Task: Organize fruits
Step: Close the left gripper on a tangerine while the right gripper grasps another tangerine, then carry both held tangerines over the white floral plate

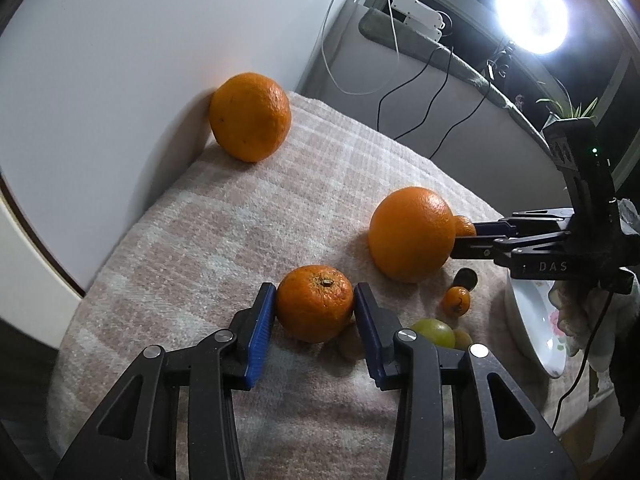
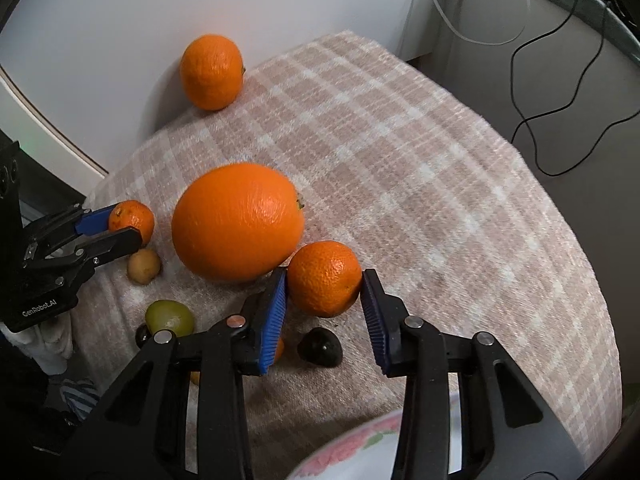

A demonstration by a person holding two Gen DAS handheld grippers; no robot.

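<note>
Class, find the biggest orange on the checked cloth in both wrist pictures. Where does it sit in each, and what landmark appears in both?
Left wrist view: the biggest orange lies right of centre, just before the right tongs.
Right wrist view: the biggest orange lies left of centre, above the tongs.
Shared landmark: the orange against the white wall, upper left in both.
</note>
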